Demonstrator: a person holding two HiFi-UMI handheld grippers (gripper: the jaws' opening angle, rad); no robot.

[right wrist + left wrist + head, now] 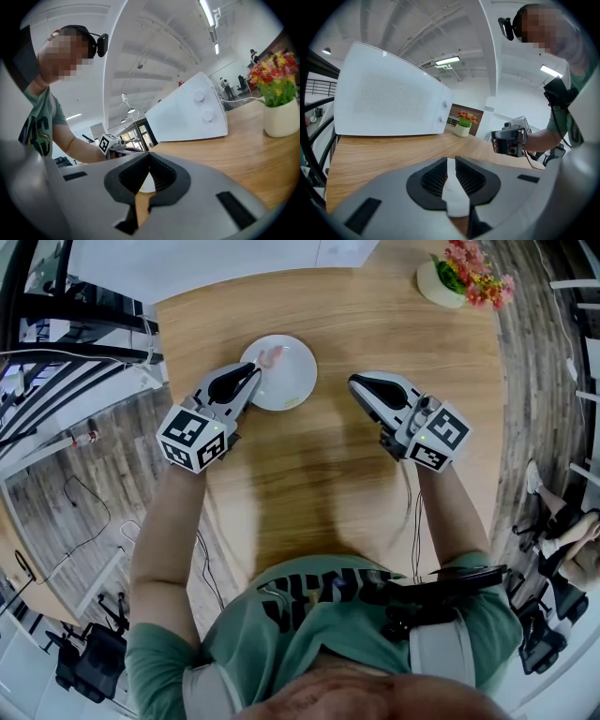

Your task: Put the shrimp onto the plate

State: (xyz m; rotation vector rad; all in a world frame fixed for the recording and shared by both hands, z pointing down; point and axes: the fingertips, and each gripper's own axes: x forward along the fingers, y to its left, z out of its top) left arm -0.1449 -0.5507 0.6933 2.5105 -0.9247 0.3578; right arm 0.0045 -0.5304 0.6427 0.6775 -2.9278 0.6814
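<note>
Shows a pink shrimp (270, 357) lying on a white plate (295, 381), toward the plate's far-left rim. Places the plate on a wooden table (319, 484). Sets the left gripper (255, 373) over the plate's left edge, tips just beside the shrimp, jaws parted by a narrow slit with nothing caught in it, only the plate's white showing through. Sets the right gripper (357, 382) just right of the plate, clear of its rim, jaws pressed together at the tips and empty. Puts a flowerpot (439, 284) well beyond the plate to the far right, and a white appliance (389, 98) with two knobs beyond the plate at the table's back edge.
</note>
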